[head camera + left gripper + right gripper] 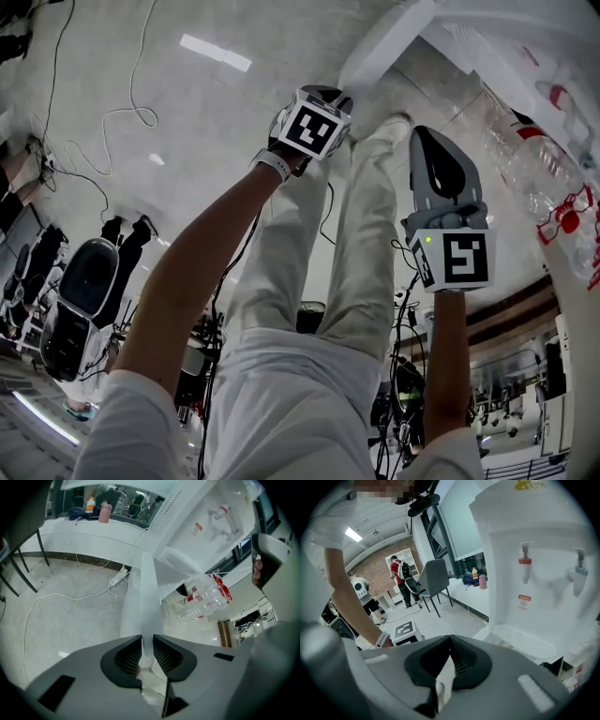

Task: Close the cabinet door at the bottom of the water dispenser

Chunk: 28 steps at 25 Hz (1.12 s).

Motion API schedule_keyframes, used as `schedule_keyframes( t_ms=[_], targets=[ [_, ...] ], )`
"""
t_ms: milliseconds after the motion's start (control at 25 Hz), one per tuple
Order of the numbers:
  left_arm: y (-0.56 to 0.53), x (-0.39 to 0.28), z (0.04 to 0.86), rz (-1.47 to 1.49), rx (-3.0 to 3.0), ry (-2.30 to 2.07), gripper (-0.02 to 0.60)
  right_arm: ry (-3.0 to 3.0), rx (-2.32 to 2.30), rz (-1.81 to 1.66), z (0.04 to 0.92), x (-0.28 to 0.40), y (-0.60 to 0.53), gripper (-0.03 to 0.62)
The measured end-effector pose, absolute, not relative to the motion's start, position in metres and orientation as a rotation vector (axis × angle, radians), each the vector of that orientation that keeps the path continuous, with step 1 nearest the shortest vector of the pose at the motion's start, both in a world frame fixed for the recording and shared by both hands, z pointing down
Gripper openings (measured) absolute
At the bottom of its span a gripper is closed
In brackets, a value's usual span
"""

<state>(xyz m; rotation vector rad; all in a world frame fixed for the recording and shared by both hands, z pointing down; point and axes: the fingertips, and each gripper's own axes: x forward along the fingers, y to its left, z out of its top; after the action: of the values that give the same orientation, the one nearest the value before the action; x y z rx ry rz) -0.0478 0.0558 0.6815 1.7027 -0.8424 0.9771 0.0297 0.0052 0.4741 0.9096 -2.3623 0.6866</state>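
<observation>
Open floor (70,620) beside cabinet door (147,597) — left gripper (147,636) clamps its edge, right gripper (450,637) closed

cable (70,597): white; loose on floor
chair (432,581): grey; upright by window
pink bottle (105,513): on counter (70,531)

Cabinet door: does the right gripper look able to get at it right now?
Probably yes: the right gripper, shut and empty, hangs near the cabinet door with nothing between; the left gripper clamps its edge.
</observation>
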Motion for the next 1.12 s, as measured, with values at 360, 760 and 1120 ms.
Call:
schedule_keyframes(
  t_ms=[360,760,1120],
  targets=[
    [0.06,-0.022,0.681,0.973,1.692,-0.805,0.086,-2.342,0.943,0.707,0.478,0.048,0.013,0.011],
    [0.065,0.0,0.684,0.971,1.688,-0.766,0.087,-2.32,0.973,0.727,0.483,0.063,0.017,0.009],
    [0.071,0.034,0.678,1.011,1.707,-0.677,0.083,-2.299,0.988,0.746,0.489,0.076,0.023,0.01]
  ],
)
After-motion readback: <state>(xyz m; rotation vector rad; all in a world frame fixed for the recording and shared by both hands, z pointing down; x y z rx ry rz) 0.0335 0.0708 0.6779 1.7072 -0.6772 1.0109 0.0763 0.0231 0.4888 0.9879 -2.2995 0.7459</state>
